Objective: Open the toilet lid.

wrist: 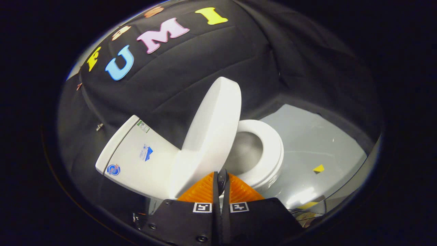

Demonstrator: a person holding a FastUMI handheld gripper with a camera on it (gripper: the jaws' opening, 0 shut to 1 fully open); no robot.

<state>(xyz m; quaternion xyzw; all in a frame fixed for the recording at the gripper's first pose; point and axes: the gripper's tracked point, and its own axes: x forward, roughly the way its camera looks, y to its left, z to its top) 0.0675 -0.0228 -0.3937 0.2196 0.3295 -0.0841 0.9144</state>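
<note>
My claw (pixel 221 180) is closed, its two orange fingers (pixel 201 190) pressed together with nothing between them, just short of the toilet (pixel 136 153), whose white lid (pixel 213 126) stands raised and tilted back toward the tank, leaving the seat (pixel 273 147) and bowl uncovered on the grey floor (pixel 324 143).

A pale grey floor (pixel 307 136) carries a white toilet (pixel 266 160), its base standing directly on the glossy surface; a small yellow marker (pixel 319 168) lies well apart from it; further yellow pieces (pixel 307 205) lie nearer the jaws.
</note>
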